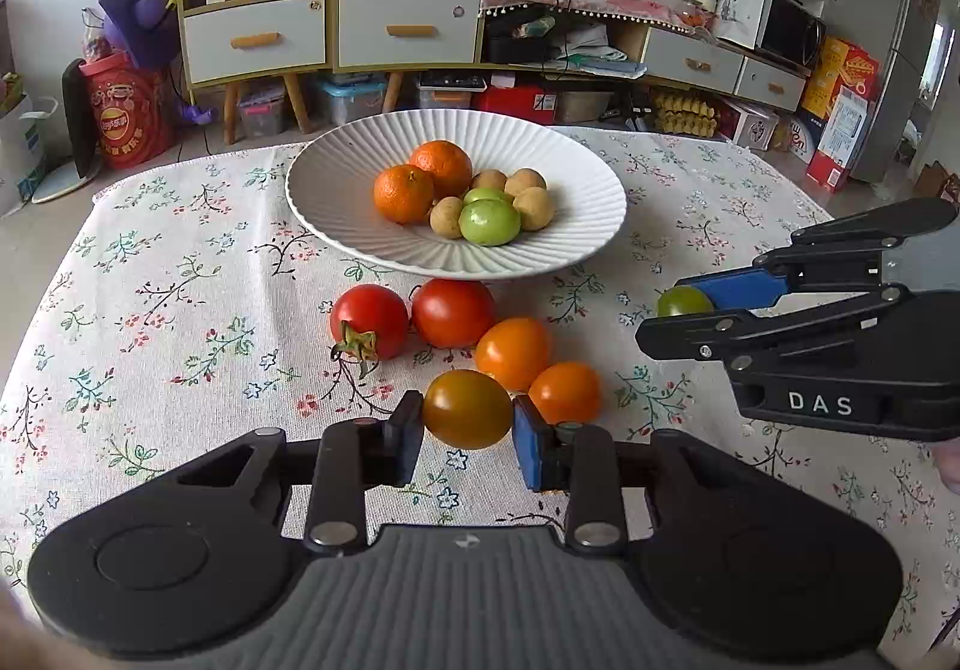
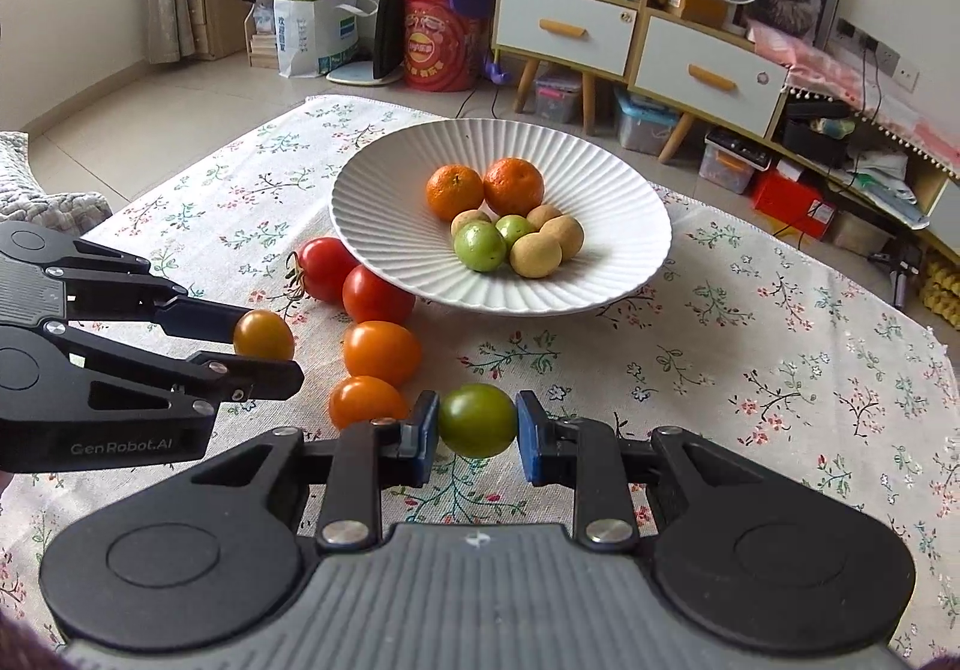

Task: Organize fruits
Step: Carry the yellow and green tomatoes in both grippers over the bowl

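1. Pinching a brownish-olive cherry tomato (image 1: pixel 467 409) between its pads, the left gripper (image 1: pixel 467 430) is holding it just in front of two orange tomatoes (image 1: pixel 514 353) on the floral tablecloth (image 1: pixel 180 310).
2. Over on the other side, the right gripper (image 2: pixel 477 430) is squeezing a green cherry tomato (image 2: pixel 477 420) the same way, pads pressing on both sides, near the front rim of the white ribbed plate (image 2: pixel 372 190).
3. Writing I can read: "DAS" on the right gripper body as seen from the left camera, and "GenRobot.AI" on the left gripper's side in the right camera.
4. Counting what's sitting loose on the cloth: two red tomatoes (image 1: pixel 369 321) and two orange ones, all bunched together just in front of the plate.
5. Sitting in the plate: two mandarins (image 1: pixel 403 193), two green round fruits (image 1: pixel 489 222), and four tan longan-looking balls (image 1: pixel 533 208).
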Demonstrator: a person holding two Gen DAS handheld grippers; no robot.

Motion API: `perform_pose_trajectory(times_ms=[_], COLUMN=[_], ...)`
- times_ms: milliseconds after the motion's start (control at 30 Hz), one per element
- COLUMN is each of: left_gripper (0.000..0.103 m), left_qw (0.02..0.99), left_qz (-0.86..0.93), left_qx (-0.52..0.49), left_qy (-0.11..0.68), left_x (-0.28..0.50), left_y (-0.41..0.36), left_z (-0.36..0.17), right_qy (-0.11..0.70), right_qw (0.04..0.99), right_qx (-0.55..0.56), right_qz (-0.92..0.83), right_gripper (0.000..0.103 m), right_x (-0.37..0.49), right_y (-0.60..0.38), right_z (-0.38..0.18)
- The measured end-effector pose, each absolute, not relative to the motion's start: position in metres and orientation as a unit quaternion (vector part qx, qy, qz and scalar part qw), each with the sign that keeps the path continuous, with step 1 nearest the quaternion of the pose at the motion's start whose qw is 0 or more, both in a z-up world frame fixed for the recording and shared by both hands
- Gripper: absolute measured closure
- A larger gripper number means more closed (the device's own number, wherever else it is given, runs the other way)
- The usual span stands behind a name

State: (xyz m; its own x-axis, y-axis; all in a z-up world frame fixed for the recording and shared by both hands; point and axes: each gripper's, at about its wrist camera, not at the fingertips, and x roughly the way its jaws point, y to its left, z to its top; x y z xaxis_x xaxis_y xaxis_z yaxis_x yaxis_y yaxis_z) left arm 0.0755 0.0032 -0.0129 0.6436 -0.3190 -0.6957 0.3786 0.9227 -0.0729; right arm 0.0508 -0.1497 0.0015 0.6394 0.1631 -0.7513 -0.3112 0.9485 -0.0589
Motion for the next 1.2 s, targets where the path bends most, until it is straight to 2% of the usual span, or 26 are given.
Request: perform_pose_trajectory(times_ms=[700,1200], left_gripper=[0.075,0.075], left_qw=[0.912,0.916], left_qz=[-0.204,-0.145], left_qx=[-0.012,-0.030], left_qy=[0.357,0.373], left_x=[0.091,0.138], left_y=[-0.001,-0.018], left_z=[0.018,0.005], right_qy=[0.364,0.365], right_qw=[0.926,0.929], right_qx=[-0.028,0.030], right_qz=[0.099,0.055], right_gripper=[0.079,0.079], right_x=[0.074,0.123], right_y=[-0.166,-0.177], right_z=[0.029,0.014])
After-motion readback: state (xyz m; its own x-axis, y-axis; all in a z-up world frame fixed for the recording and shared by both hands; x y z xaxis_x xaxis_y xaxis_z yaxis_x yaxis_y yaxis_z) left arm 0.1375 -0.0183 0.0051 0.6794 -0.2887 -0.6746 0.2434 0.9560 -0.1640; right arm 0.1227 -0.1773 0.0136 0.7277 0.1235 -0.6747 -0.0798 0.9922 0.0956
